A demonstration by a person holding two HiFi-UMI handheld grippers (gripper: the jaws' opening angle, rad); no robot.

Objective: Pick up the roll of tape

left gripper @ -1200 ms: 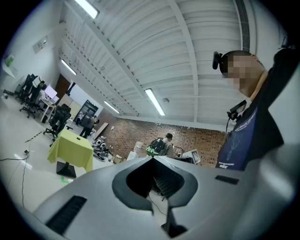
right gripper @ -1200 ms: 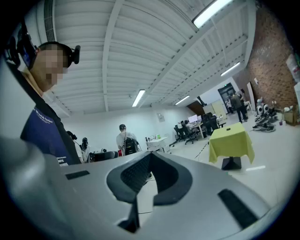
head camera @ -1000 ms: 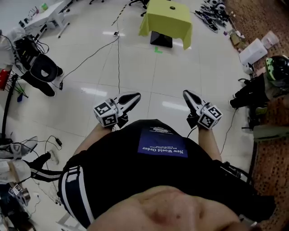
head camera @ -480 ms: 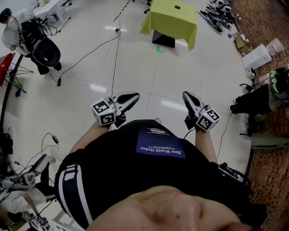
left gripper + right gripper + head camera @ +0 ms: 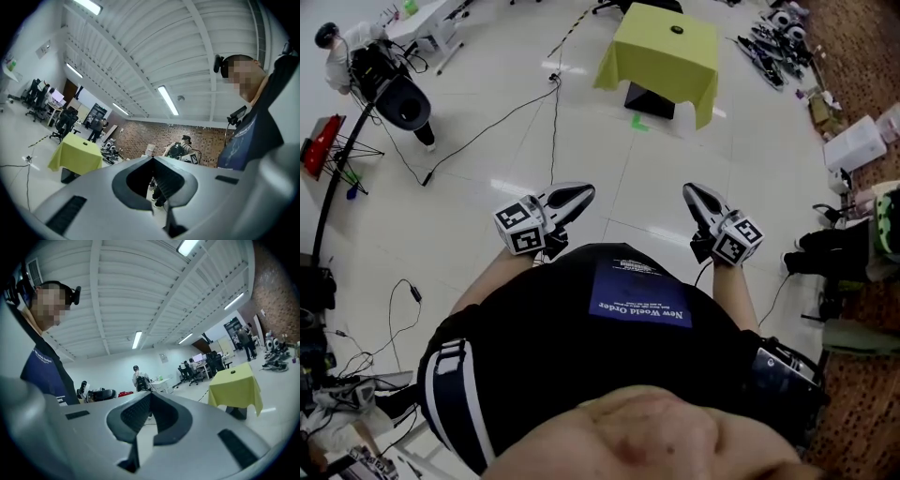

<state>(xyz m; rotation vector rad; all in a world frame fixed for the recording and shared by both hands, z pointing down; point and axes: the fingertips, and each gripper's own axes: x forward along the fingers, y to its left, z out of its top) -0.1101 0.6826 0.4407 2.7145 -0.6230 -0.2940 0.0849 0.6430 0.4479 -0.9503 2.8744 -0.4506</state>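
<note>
A small dark roll of tape (image 5: 677, 29) lies on a table draped in yellow cloth (image 5: 661, 56), far ahead across the white floor. It also shows as a dark speck (image 5: 85, 144) in the left gripper view and as a dark speck (image 5: 232, 372) in the right gripper view. I hold my left gripper (image 5: 586, 192) and right gripper (image 5: 687, 190) in front of my chest, pointing roughly level towards the table. Both are shut with nothing between the jaws: the left gripper's tips (image 5: 152, 158) meet, and so do the right gripper's (image 5: 149, 393).
A black box (image 5: 649, 97) stands under the table and a green mark (image 5: 639, 122) is on the floor before it. Cables (image 5: 487, 117) run across the floor at the left near a black chair (image 5: 401, 98). Bags and gear (image 5: 844, 248) line the right side.
The floor has slid towards me and the yellow table has come nearer as I walk forward. Both grippers keep the same shut pose in front of my body.
</note>
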